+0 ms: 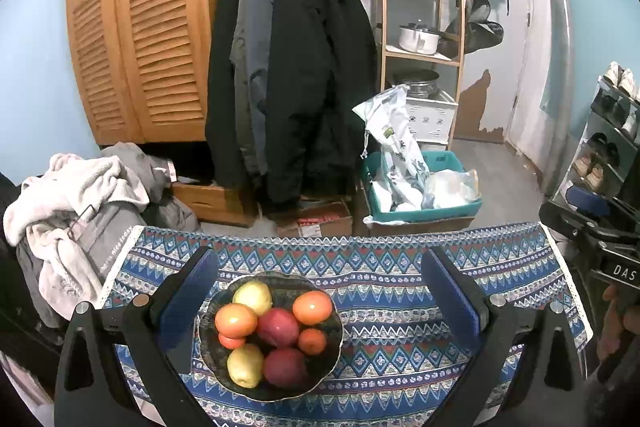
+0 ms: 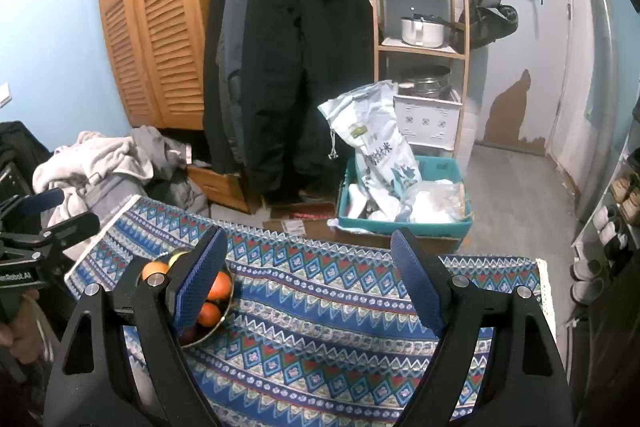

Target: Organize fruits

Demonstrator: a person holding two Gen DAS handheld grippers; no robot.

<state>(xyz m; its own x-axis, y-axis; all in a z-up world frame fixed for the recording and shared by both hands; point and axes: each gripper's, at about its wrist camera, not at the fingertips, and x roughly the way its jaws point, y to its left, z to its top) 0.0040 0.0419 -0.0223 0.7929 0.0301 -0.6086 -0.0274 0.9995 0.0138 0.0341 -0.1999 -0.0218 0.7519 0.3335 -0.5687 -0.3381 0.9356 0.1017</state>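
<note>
The bowl (image 1: 270, 335) stands on the tablecloth (image 1: 400, 291), toward its left side in the right wrist view. The fruits (image 1: 276, 331) lie heaped in the bowl. The left gripper (image 1: 320, 291) hangs above the bowl, one finger on either side. The right gripper (image 2: 308, 283) hangs over the bare cloth, right of the bowl. Behind the table, coats (image 1: 292, 67) hang on a rail. A louvred cabinet (image 1: 140, 27) stands left of them, a shelf unit (image 1: 424, 27) right. A crate (image 1: 424, 187) sits on the floor before the shelf unit. A heap of laundry (image 1: 76, 211) lies left of the table.
</note>
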